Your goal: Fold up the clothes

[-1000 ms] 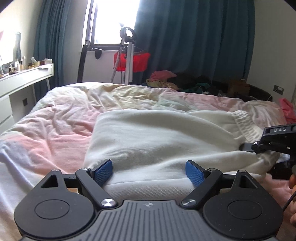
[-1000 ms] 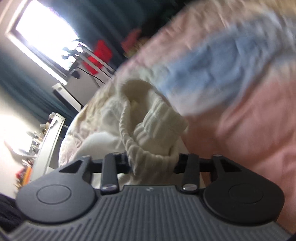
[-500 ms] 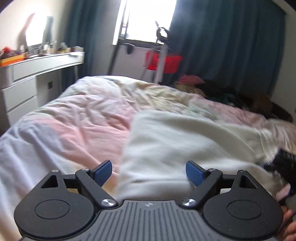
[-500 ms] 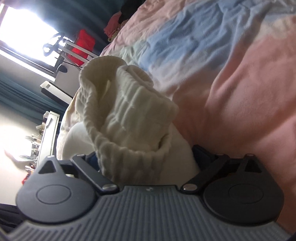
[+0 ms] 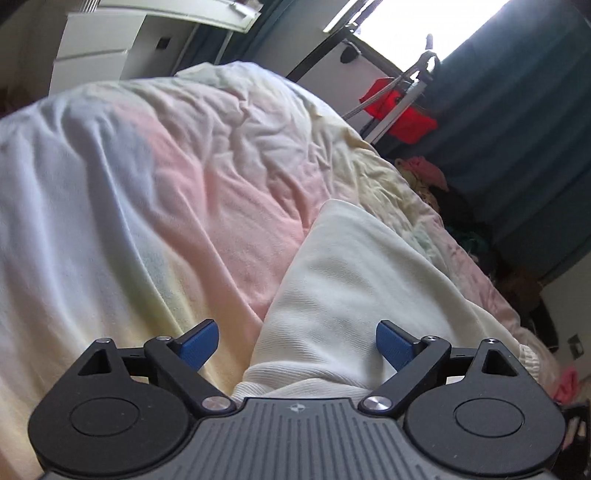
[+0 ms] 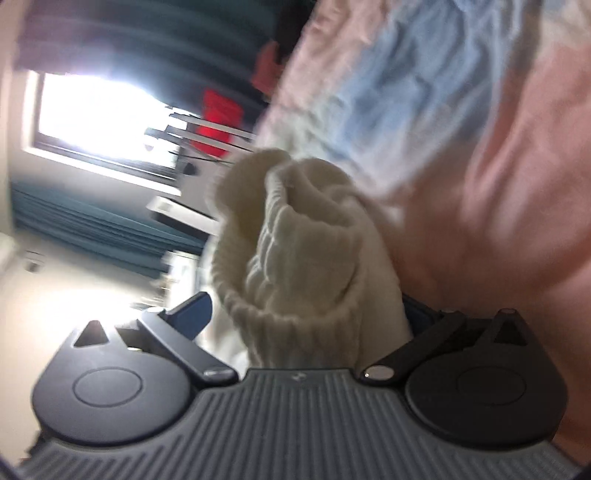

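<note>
A cream knit garment (image 5: 354, 288) lies folded on the bed's pastel duvet (image 5: 147, 184). My left gripper (image 5: 295, 343) hovers low over the garment's near left corner. Its jaws are opening, and its blue pads (image 5: 199, 345) touch nothing; the garment's hem and a strip of duvet lie between them. In the blurred right wrist view, the garment's ribbed cuff (image 6: 295, 251) bunches up between the wide jaws of my right gripper (image 6: 306, 317). Its left pad (image 6: 192, 317) stands apart from the cloth. The right pad is mostly hidden behind the cloth.
A white dresser (image 5: 96, 44) stands past the bed at the upper left. By the bright window (image 5: 424, 22) a stand carries a red cloth (image 5: 399, 107). Teal curtains (image 5: 517, 129) hang behind, and a heap of clothes (image 5: 424, 173) lies beside the bed.
My left gripper has rolled and slid left along the garment's near edge to its corner. My right gripper, shut on the ribbed cuff before, has opened wide with the cuff still between its jaws.
</note>
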Demonstrator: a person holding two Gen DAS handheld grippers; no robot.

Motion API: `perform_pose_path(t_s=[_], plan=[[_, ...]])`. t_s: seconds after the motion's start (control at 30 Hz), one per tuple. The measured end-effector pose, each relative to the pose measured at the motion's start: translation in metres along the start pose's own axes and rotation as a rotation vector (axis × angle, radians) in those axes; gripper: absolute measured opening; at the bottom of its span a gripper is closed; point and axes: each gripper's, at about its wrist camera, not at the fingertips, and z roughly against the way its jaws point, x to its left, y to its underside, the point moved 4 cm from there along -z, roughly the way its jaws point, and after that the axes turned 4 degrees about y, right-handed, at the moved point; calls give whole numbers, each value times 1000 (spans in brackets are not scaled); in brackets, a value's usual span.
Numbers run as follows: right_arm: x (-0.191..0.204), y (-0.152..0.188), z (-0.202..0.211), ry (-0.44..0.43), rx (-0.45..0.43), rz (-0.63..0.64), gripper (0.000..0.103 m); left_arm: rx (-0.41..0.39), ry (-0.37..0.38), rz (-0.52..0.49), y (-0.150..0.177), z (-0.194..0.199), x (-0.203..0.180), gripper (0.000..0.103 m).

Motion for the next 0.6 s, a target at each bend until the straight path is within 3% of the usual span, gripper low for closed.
perform_pose_path(t_s=[0.07,0.3,0.37,0.47,0.6], plan=[[2,0,-1,-7,-1,11,103,13,18,19,0,-4,2,95],[-12,8,-22,103,47,39,102,61,87,56,4,-17,4,95],[-9,11,-26,120,59,74,97,73,117,69,4,-20,4,95],[4,10,-17,67,28,100,87,86,158,73,6,-24,2,93],[22,11,-8,-37,-14,111,85,85,154,44,8,-27,-1,93]])
